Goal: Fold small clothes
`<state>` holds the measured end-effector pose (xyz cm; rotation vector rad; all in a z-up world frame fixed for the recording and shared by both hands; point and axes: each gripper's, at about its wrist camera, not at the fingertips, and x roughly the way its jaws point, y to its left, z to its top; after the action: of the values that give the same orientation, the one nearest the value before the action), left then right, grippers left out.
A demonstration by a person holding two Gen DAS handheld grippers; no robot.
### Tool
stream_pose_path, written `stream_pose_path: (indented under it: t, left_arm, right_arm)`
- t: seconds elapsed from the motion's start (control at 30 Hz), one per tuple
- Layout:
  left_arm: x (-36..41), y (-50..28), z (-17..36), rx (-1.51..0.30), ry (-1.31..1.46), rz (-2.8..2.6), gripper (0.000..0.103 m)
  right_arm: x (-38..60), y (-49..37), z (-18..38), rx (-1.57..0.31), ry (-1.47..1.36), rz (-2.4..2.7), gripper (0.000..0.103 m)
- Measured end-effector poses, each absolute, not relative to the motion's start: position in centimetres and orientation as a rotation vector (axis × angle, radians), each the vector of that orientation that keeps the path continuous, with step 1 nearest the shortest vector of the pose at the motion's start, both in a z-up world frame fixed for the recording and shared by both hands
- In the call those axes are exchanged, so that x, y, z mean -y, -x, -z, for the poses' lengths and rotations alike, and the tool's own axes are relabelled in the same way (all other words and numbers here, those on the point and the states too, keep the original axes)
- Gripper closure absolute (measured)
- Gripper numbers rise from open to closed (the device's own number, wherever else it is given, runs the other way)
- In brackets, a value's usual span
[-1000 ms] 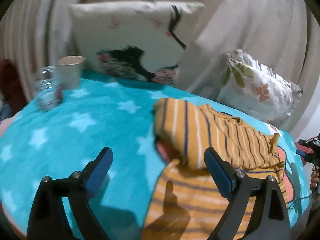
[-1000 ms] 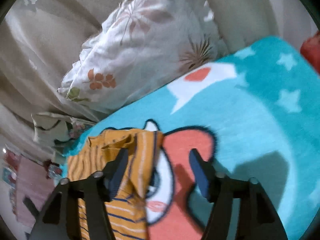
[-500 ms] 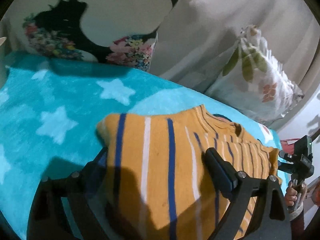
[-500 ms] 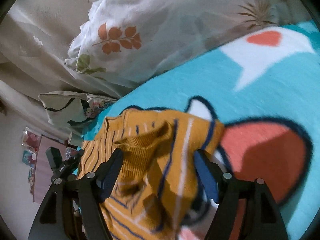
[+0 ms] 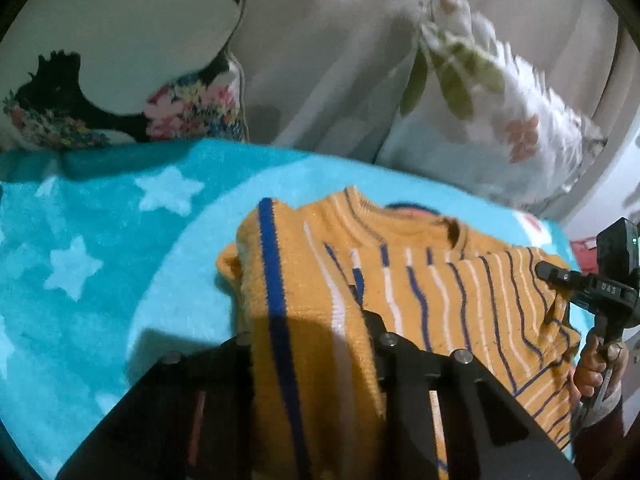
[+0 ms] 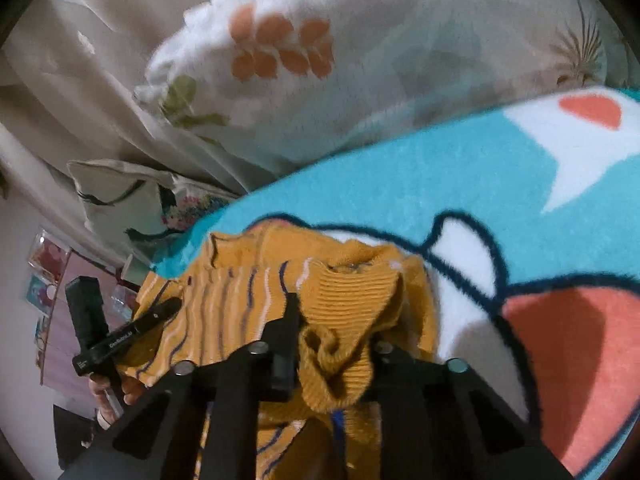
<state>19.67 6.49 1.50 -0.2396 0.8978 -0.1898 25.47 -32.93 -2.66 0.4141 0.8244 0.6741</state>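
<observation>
A small orange sweater (image 5: 440,280) with blue and white stripes lies bunched on the turquoise star blanket (image 5: 100,248). My left gripper (image 5: 308,332) is shut on the sweater's left edge, and the cloth drapes over and hides its fingertips. My right gripper (image 6: 332,344) is shut on the sweater's ribbed orange edge (image 6: 344,296), which bunches between the fingers. The right gripper also shows at the right edge of the left wrist view (image 5: 600,288), and the left gripper shows at the left of the right wrist view (image 6: 120,336).
A white leaf-print pillow (image 5: 500,120) and a cream pillow with flowers (image 5: 120,80) lean against the beige curtain (image 5: 328,60) behind the bed. The blanket carries a big red and white cartoon print (image 6: 560,320) on the right.
Both grippers have moved in onto the sweater and closed on it, the left on the left edge and the right on the ribbed edge. They were open before.
</observation>
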Motion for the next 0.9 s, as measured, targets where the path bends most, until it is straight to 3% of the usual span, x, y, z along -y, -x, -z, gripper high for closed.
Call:
stream_pose_path:
  t: [0.3,0.53,0.73,0.8,0.83,0.87,0.9]
  left_arm:
    - [-4.3,-24.3,-5.8,-0.851,0.254,0.215,0.081]
    - [-5.7,-25.6,-2.1,-0.950,0.201,0.114,0.081]
    - [-8.5,-23.8,-4.5,-0.914,0.232,0.084,0.081]
    - [-9.1,-23.3,-4.8,-0.921,0.225,0.067,0.078]
    - [-9.4,-23.2,-4.5,-0.944,0.211,0.033,0.070]
    - [-9.2,-23.2,-4.2,-0.956,0.183,-0.011,0.066]
    - [-9.6,-23.1,-4.1,-0.962,0.160,-0.038,0.066]
  right_arm:
    - [34.0,-28.1,-6.1,-0.644,-0.384,-0.631,0.092]
    - [32.9,-31.7,-0.7,-0.811,-0.390,-0.616,0.092]
    - [32.9,-28.5,-1.0,-0.851,-0.538,-0.771,0.092]
    - [32.7,-26.8,-1.9,-0.837,-0.574,-0.835,0.090]
    - [32.6,-25.8,-2.0,-0.836,-0.572,-0.837,0.089]
    - [32.5,-25.2,-1.9,-0.842,-0.549,-0.813,0.080]
    - [32.6,-24.7,-1.7,-0.844,-0.503,-0.768,0.063]
